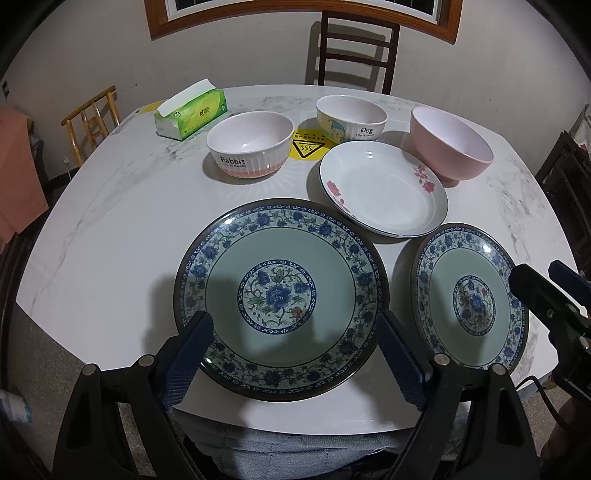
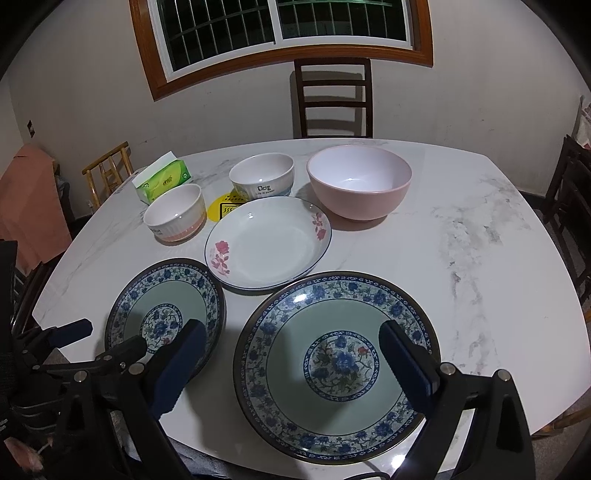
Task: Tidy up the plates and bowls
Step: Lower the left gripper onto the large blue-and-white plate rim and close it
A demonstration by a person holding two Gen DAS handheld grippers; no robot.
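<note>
Spread fingers of both grippers above blue-patterned plates (image 1: 280, 301) on marble table (image 2: 480, 258), window (image 2: 280, 22) beyond.

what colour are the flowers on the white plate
Pink and red flowers on the white plate, clearest in the right wrist view.

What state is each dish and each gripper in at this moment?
Left gripper: jaws open, holding nothing.
Right gripper: jaws open, holding nothing.
Left blue plate: flat, unstacked.
Right blue plate: flat, unstacked.
White rose plate: empty.
Rabbit bowl: upright, empty.
Dog bowl: upright, empty.
Pink bowl: upright, empty.
</note>
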